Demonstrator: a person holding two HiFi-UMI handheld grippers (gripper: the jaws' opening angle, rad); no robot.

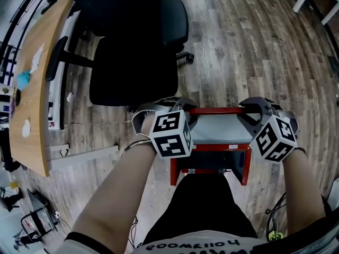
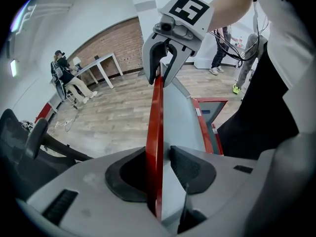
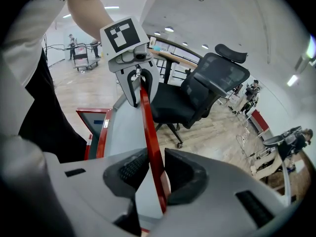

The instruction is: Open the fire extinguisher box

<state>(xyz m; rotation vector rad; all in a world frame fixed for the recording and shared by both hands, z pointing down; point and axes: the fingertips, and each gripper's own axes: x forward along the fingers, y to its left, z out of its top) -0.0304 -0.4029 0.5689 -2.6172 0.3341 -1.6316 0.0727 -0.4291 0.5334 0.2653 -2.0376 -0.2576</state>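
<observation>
The red fire extinguisher box [image 1: 246, 166] stands on the floor in front of me. Its lid [image 1: 220, 129], a grey panel in a red frame, is tilted up. My left gripper [image 1: 181, 107] straddles the lid's far red edge [image 2: 157, 117] at the left corner. The edge lies against one pad, and a gap shows at the other pad [image 2: 190, 168]. My right gripper [image 1: 253, 106] is at the right corner, its pads closed onto the same red edge [image 3: 148, 125]. Each gripper shows in the other's view, my right gripper [image 2: 165, 65] and my left gripper [image 3: 139, 87] both astride the edge.
A black office chair [image 1: 132, 67] stands just beyond the box. A curved wooden desk [image 1: 37, 89] runs along the left. Cables [image 1: 275, 216] lie on the wood floor at the lower right. A seated person [image 2: 64, 75] and a white table [image 2: 101, 63] are far off.
</observation>
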